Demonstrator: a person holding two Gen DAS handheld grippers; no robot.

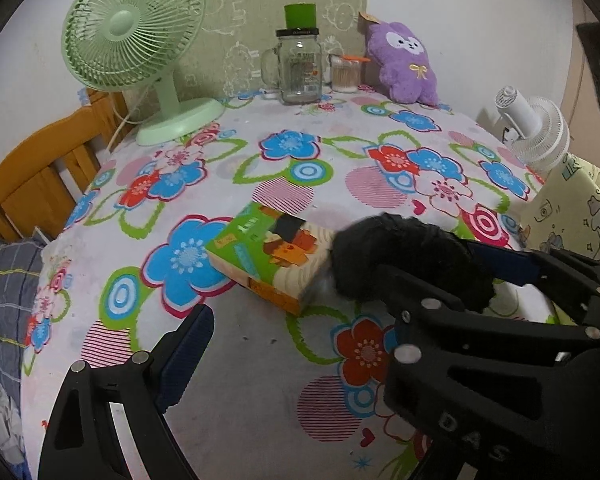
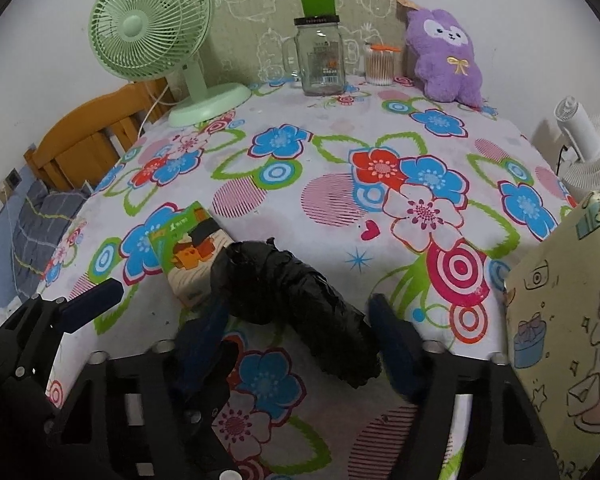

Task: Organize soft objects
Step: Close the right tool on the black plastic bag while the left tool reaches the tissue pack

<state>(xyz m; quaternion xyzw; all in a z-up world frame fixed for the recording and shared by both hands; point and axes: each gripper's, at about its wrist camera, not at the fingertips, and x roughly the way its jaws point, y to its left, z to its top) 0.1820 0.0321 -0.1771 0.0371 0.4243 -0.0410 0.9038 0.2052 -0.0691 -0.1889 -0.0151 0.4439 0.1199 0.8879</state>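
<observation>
A black crumpled soft bundle (image 2: pixel 300 304) lies on the flowered tablecloth, one end against a green and orange tissue pack (image 2: pixel 188 256). My right gripper (image 2: pixel 300 340) is open, its blue-padded fingers on either side of the bundle. My left gripper (image 1: pixel 300 308) is open; its right finger reaches under or beside the bundle (image 1: pixel 404 256), its left finger (image 1: pixel 188 356) is apart over the cloth. The tissue pack (image 1: pixel 268 256) lies just ahead of it. A purple plush toy (image 1: pixel 404 64) leans at the back right; it also shows in the right wrist view (image 2: pixel 448 56).
A green desk fan (image 1: pixel 136 44), a glass mug jar (image 1: pixel 300 68) with a green lid and a cotton swab jar (image 1: pixel 346 76) stand at the back. A white fan (image 1: pixel 536 132) and a yellow cartoon-print box (image 2: pixel 568 320) stand at the right edge. A wooden chair (image 1: pixel 40 172) is left.
</observation>
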